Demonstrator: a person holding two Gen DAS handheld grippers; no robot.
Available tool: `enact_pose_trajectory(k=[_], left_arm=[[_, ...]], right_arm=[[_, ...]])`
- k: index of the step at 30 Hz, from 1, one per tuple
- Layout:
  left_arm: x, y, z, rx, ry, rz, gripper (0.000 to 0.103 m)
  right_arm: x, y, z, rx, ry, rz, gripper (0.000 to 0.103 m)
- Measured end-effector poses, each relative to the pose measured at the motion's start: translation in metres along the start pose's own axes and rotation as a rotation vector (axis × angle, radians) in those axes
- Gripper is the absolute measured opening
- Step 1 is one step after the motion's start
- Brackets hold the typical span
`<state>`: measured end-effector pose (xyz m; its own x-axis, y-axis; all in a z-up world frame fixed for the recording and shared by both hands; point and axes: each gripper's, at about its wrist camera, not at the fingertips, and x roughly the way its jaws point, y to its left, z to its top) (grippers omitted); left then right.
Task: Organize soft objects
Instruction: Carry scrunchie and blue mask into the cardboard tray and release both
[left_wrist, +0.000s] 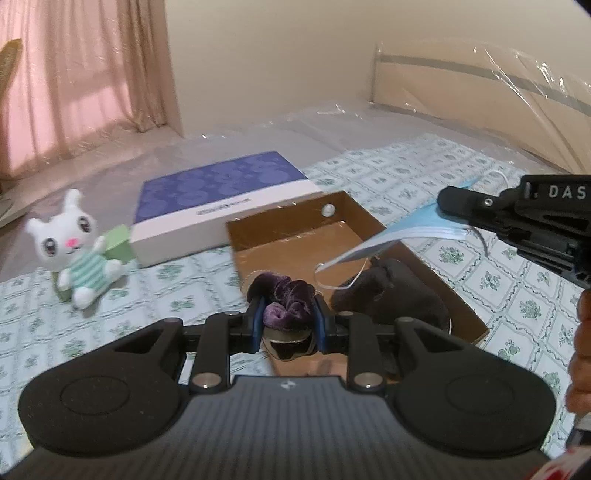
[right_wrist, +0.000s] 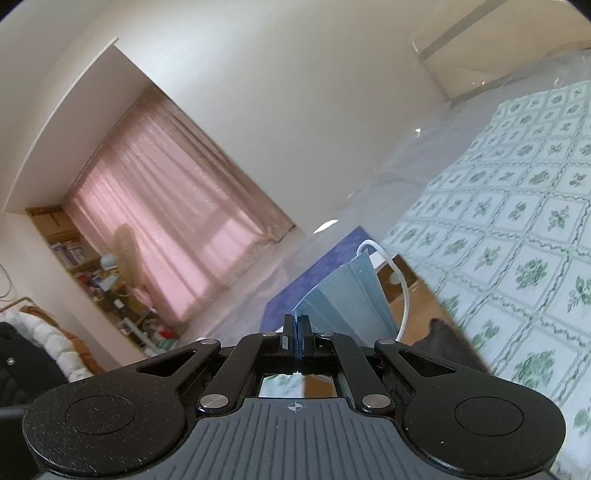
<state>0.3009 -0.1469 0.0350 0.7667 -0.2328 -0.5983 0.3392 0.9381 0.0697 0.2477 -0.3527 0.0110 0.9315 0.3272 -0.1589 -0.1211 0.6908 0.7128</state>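
My left gripper (left_wrist: 289, 314) is shut on a purple velvet scrunchie (left_wrist: 282, 299) and holds it over the near end of an open brown cardboard box (left_wrist: 295, 236). A dark soft item (left_wrist: 391, 291) lies inside the box. My right gripper (right_wrist: 296, 325) is shut on a light blue face mask (right_wrist: 347, 299); in the left wrist view the right gripper (left_wrist: 448, 205) holds the mask (left_wrist: 402, 230) above the box's right side, its ear loop dangling. A white plush bunny (left_wrist: 77, 243) in a striped green outfit sits on the bed at left.
A flat blue-and-white box (left_wrist: 225, 199) lies behind the cardboard box. A green block (left_wrist: 118, 242) is beside the bunny. The bed has a green floral cover (left_wrist: 480, 280) with clear plastic sheeting beyond. Pink curtains (left_wrist: 77, 77) hang at the back left.
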Motion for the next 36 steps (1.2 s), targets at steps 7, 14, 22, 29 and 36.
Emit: enact_pose_trajectory(k=[7,14,22,29,36], left_arm=[[0.045,-0.006,-0.004,0.0,0.07,-0.024,0.026],[0.077,-0.007,-0.012,0.008,0.126,-0.034,0.026],[0.092,-0.009,-0.017,0.007,0.153,-0.048,0.026],[0.096,-0.011,-0.02,-0.007,0.165,-0.062,0.03],[0.09,-0.011,-0.017,-0.003,0.135,-0.054,0.055]], right_arm=[[0.035,-0.038,-0.015,0.004,0.048,-0.089,0.0],[0.064,-0.07,-0.037,0.096,0.228,-0.253,0.0],[0.084,-0.077,-0.04,0.125,0.356,-0.285,0.024],[0.06,-0.07,-0.027,0.083,0.334,-0.252,0.05],[0.047,-0.062,-0.021,0.023,0.326,-0.294,0.052]])
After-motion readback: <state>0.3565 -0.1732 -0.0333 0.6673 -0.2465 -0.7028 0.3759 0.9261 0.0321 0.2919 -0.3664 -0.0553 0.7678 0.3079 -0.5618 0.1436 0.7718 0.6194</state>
